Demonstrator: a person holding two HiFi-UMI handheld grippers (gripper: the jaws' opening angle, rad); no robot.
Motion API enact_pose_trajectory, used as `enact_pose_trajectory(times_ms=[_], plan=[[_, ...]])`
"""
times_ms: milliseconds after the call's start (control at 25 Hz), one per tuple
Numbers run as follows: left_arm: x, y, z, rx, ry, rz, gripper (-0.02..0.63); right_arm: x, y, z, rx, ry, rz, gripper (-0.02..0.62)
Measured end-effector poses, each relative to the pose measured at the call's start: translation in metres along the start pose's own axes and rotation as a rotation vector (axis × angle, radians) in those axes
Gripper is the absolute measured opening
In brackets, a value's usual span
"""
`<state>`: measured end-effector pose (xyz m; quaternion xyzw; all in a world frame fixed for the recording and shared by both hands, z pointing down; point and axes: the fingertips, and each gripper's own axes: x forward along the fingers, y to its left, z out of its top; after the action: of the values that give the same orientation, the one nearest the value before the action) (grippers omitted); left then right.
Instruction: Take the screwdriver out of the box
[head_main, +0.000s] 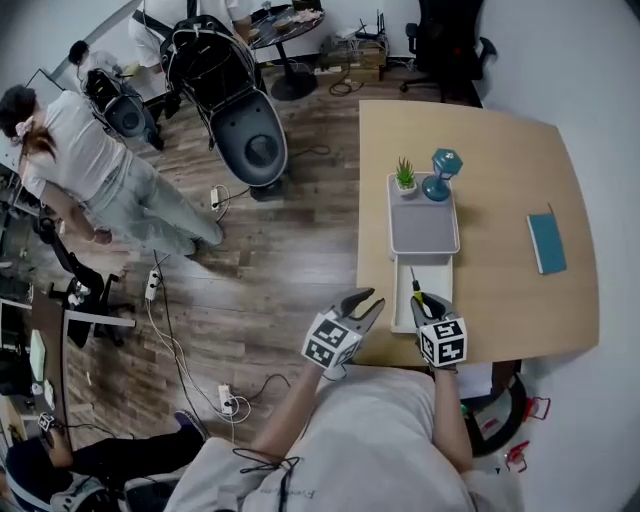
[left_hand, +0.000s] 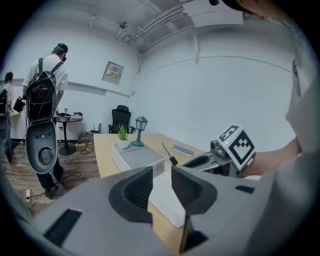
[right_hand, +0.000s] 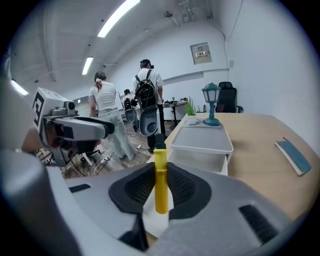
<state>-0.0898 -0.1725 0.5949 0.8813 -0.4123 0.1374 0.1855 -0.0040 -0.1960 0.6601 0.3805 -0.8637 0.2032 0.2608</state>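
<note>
A screwdriver with a yellow and black handle and a thin metal shaft is held by my right gripper, above the pulled-out white drawer of the grey-topped box. In the right gripper view the yellow handle stands upright between the pads, with my right gripper shut on it. In the left gripper view the screwdriver points up and away from the right gripper. My left gripper hovers at the table's near edge, left of the drawer, open with nothing in it.
A small potted plant and a teal lamp stand on the box's far end. A teal notebook lies at the table's right. Left of the table are wooden floor, cables, a dark chair and a person.
</note>
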Motion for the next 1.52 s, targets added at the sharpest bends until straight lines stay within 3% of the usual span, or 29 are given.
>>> enact_pose_trajectory(times_ms=[520, 1120, 1520], plan=[[0.002, -0.001, 0.007, -0.019, -0.033, 0.026, 0.109, -0.019, 0.003, 0.014, 0.06, -0.152, 0.015, 0.078], [0.018, -0.017, 0.009, -0.004, -0.013, 0.013, 0.049, -0.038, -0.011, 0.016, 0.117, -0.208, 0.0, 0.08], [0.015, -0.009, -0.001, -0.017, 0.001, 0.054, 0.008, -0.038, -0.009, 0.014, 0.114, -0.222, 0.012, 0.079]])
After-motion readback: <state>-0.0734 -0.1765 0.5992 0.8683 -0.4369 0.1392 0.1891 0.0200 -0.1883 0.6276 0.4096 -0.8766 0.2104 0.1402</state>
